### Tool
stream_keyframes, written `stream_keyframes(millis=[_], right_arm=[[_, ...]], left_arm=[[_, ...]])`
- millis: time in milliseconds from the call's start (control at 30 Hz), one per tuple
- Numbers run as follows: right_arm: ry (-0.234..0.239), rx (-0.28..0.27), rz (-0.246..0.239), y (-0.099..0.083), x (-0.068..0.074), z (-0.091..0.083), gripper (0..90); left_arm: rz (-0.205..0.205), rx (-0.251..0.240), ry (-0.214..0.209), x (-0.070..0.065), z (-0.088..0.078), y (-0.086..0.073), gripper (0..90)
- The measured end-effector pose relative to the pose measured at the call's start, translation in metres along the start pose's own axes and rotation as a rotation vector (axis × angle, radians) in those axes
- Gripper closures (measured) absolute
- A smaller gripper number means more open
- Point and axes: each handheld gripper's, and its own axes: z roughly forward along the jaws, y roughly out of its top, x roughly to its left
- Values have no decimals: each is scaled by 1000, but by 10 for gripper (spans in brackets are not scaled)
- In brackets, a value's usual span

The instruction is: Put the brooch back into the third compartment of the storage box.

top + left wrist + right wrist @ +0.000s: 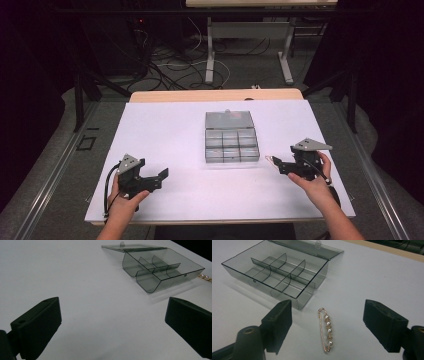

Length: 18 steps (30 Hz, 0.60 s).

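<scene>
While both jaws stand wide apart w/ nothing between, the right hand-held gripper (327,325) hovers over a gold pearl pin (326,331) lying on the white table (165,130), just right of an open compartment box (231,141). Left hand-held gripper (150,177), jaws also apart, sits near-left, well away from box.

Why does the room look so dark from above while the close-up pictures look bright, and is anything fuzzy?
High view: light falls on the white table while the room behind stays nearly black; the clear box looks small and soft. Left gripper view: even light, a faint shadow beside the box, near jaws slightly blurred. Right gripper view: the pearl pin is sharp, and the box lid shows mild glare.
</scene>
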Motion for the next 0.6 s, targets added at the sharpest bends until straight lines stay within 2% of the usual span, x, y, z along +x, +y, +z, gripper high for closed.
stream_keyframes(millis=[167,600], right_arm=[[25,30,-23,5,-2,3,268],[57,85,-36,17,-7,12,311]], left_arm=[[-1,1,2,0,0,-1,9],[0,4,5,-1,-2,-1,11]])
